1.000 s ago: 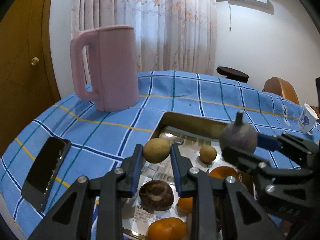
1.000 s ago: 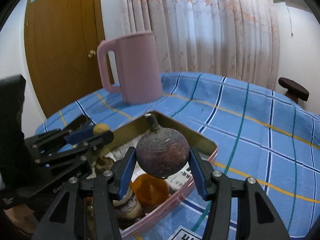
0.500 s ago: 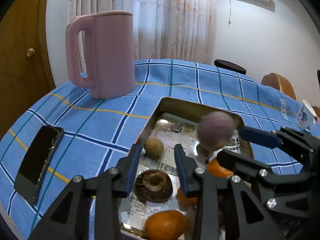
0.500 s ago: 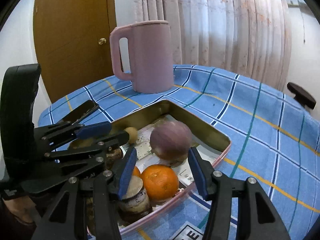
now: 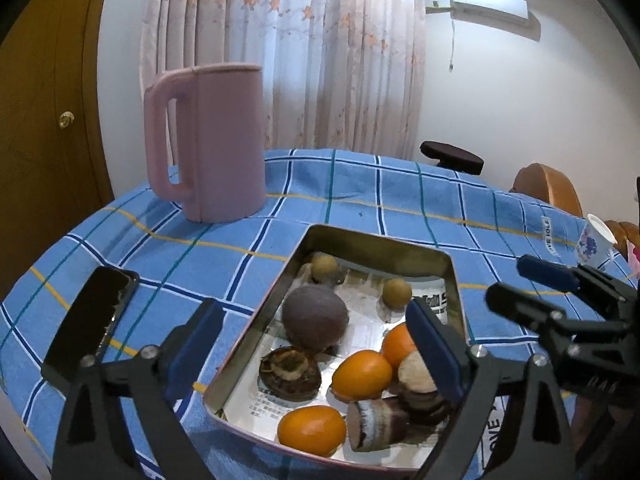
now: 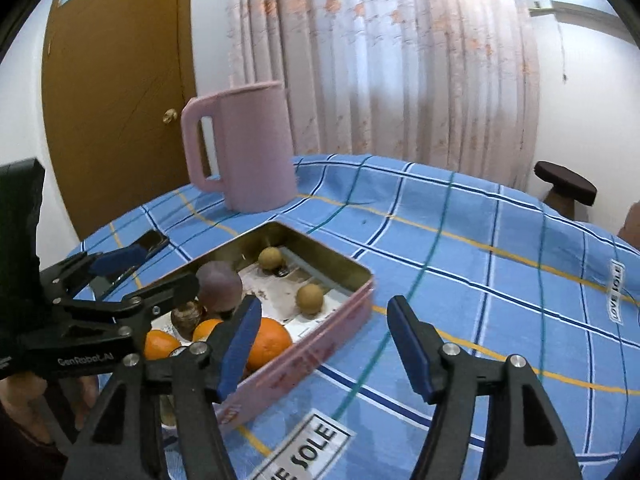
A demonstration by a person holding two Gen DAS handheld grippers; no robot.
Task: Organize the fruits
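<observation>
A pink metal tin (image 5: 372, 240) (image 6: 344, 320) on the blue checked tablecloth holds the fruit. In it lie a round purple fruit (image 5: 315, 317) (image 6: 219, 286), two small tan fruits (image 5: 324, 265) (image 5: 396, 289), three oranges (image 5: 362, 374) and some brown halved fruits (image 5: 289, 372). My left gripper (image 5: 312, 348) is open and empty, above the tin's near end. My right gripper (image 6: 324, 340) is open and empty, over the tin's right edge; it shows at the right of the left wrist view (image 5: 520, 286).
A tall pink jug (image 5: 212, 140) (image 6: 244, 144) stands behind the tin. A black phone (image 5: 90, 320) lies left of the tin. A paper cup (image 5: 596, 240) sits at the far right edge. A wooden door, curtain and stools lie beyond the table.
The left gripper let a tan fruit go into the tin, the right gripper dropped the purple fruit there. Both opened wide and pulled back.
</observation>
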